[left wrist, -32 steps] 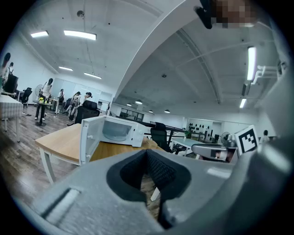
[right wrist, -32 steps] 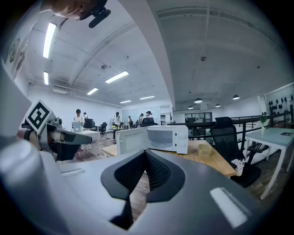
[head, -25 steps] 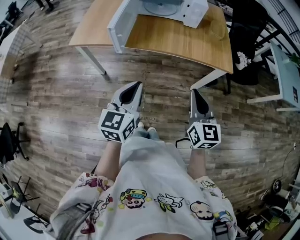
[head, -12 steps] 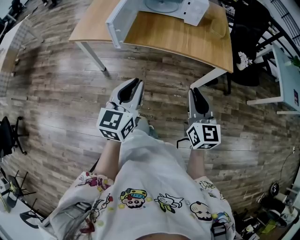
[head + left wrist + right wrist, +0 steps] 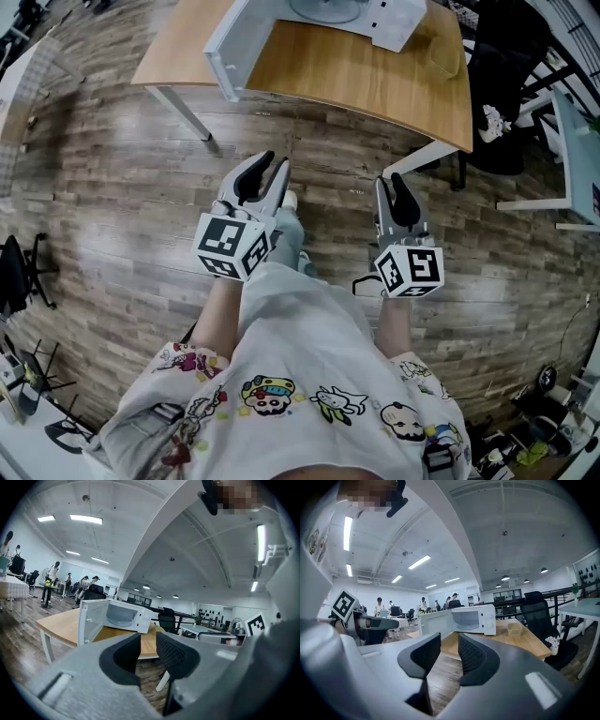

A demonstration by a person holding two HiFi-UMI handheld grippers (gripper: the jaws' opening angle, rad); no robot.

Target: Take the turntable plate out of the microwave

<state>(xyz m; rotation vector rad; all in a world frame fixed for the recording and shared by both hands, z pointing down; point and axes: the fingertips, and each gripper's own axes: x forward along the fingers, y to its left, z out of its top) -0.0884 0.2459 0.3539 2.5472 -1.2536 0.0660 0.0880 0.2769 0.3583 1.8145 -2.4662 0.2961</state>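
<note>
The white microwave [image 5: 375, 19] stands on a wooden table [image 5: 356, 80] far ahead, its door [image 5: 225, 42] swung open to the left. The round turntable plate [image 5: 323, 9] lies inside the cavity and also shows in the left gripper view [image 5: 119, 619] and the right gripper view [image 5: 466, 626]. My left gripper [image 5: 272, 167] and right gripper [image 5: 391, 183] are held side by side over the floor, well short of the table. Both point toward the microwave. The jaws of both are opening, and nothing is between them [image 5: 147, 644] [image 5: 450, 646].
A stack of pale bowls [image 5: 514, 627] sits on the table right of the microwave. A black office chair [image 5: 497, 84] and a white table [image 5: 577, 141] stand at the right. Several people [image 5: 51, 573] are at desks in the background. Wooden floor lies between me and the table.
Both grippers' jaws have gone from shut to parted. The person has stepped a little toward the table, one foot now showing between the grippers.
</note>
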